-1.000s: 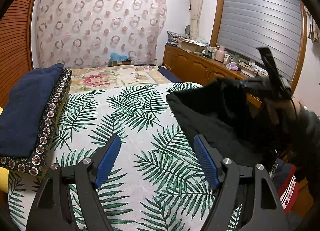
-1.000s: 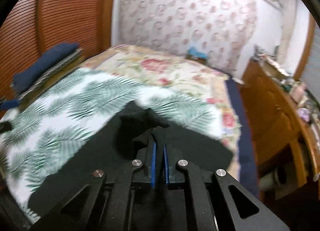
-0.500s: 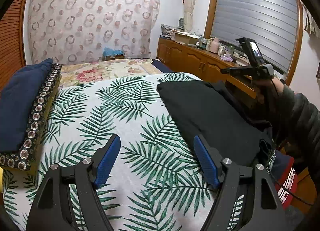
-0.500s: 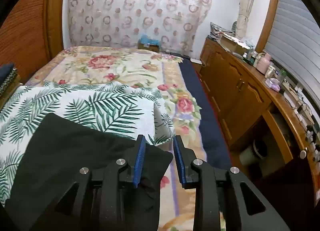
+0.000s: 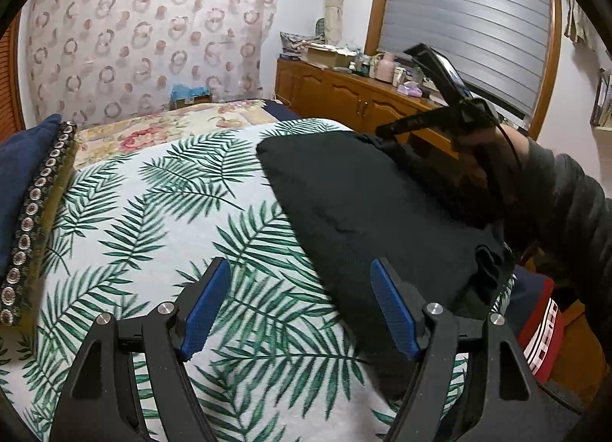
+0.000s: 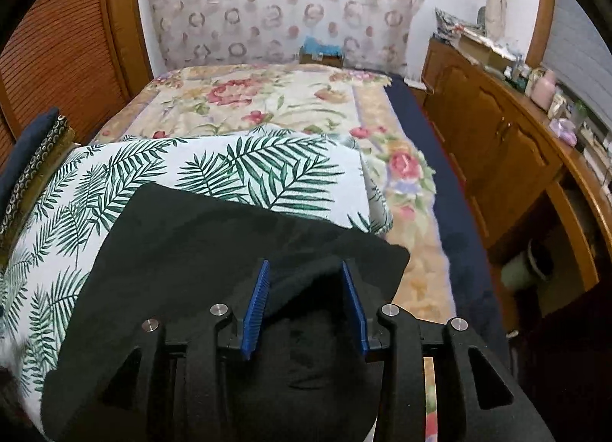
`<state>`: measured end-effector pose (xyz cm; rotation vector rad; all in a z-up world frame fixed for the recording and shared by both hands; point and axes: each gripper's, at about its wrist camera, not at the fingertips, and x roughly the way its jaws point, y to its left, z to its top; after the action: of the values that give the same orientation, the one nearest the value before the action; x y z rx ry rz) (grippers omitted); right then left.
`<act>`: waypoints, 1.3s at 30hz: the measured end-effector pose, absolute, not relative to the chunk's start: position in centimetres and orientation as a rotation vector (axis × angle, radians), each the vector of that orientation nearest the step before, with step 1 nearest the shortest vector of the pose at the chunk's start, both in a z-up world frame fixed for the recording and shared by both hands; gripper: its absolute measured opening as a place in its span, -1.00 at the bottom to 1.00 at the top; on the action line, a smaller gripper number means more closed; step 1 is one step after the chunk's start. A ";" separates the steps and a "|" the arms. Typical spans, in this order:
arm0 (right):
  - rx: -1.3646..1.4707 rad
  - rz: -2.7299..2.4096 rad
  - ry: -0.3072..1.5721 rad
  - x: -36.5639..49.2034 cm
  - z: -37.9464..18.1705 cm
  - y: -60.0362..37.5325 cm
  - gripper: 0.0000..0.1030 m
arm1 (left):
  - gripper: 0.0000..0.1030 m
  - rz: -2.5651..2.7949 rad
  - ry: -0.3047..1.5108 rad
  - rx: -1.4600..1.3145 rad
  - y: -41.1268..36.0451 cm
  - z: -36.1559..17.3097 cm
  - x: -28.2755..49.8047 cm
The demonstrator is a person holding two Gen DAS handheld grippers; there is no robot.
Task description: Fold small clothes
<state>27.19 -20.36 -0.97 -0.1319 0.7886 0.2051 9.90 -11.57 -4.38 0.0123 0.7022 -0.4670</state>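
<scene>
Two tools work over a bed spread with a palm-leaf sheet (image 5: 160, 228). At the far left of the left wrist view, a folded navy blanket (image 5: 19, 170) with a patterned border lies along the sheet's edge. The left tool (image 5: 300, 312) hovers above the sheet with its blue pads spread wide and nothing between them; its right pad sits over the near edge of the black garment (image 5: 367, 193). That garment lies flat on the right part of the sheet, its near corner reaching the bed's edge. Further right, a dark-sleeved hand (image 5: 485, 170) holds the right tool over the garment's far side. In the right wrist view, the right tool (image 6: 306, 304) has just been opening its jaws; black cloth lies loosely between the pads, unpinched. A wooden cabinet (image 6: 497, 143) runs along the right wall.
</scene>
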 end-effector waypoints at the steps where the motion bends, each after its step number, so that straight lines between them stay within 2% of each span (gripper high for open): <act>1: -0.123 0.207 0.794 27.4 -0.7 -20.5 -0.24 | 0.49 -0.471 0.707 0.017 -11.8 -4.5 9.9; 9: -0.113 0.264 0.831 25.9 -0.3 -21.5 -0.26 | 0.49 -0.502 0.755 0.042 -13.5 -5.4 9.9; 10: -0.121 0.269 0.825 25.9 -0.2 -21.5 -0.61 | 0.49 -0.503 0.761 0.046 -13.6 -5.6 10.0; 11: -0.136 0.279 0.815 25.9 -0.2 -21.5 -0.86 | 0.49 -0.503 0.767 0.052 -13.7 -5.7 10.0; 14: -0.170 0.237 0.760 26.1 0.7 -21.9 -0.88 | 0.49 -0.496 0.790 0.063 -14.0 -6.1 10.1; 24: -0.296 -0.013 0.715 26.5 1.1 -25.8 -0.88 | 0.49 -0.505 0.784 0.049 -14.0 -5.7 9.5; 25: -0.283 0.001 0.713 26.1 1.5 -26.1 -0.79 | 0.49 -0.506 0.782 0.047 -13.9 -5.6 9.4; 26: -0.272 0.012 0.711 25.5 2.0 -26.4 -0.58 | 0.49 -0.506 0.779 0.048 -13.9 -5.5 9.3; 28: -0.273 0.034 0.700 24.1 2.6 -26.1 -0.41 | 0.49 -0.509 0.776 0.046 -13.9 -5.5 9.2; 31: -0.261 0.094 0.684 20.8 3.1 -25.9 -0.32 | 0.49 -0.514 0.777 0.043 -13.9 -5.5 9.0; 39: -0.281 0.268 0.676 9.9 0.9 -23.2 -0.31 | 0.49 -0.528 0.776 0.051 -14.5 -5.3 8.5</act>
<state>9.91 -23.18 0.87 -0.2812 0.6759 0.2676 8.49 -14.48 -5.29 0.0507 0.7759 -0.5278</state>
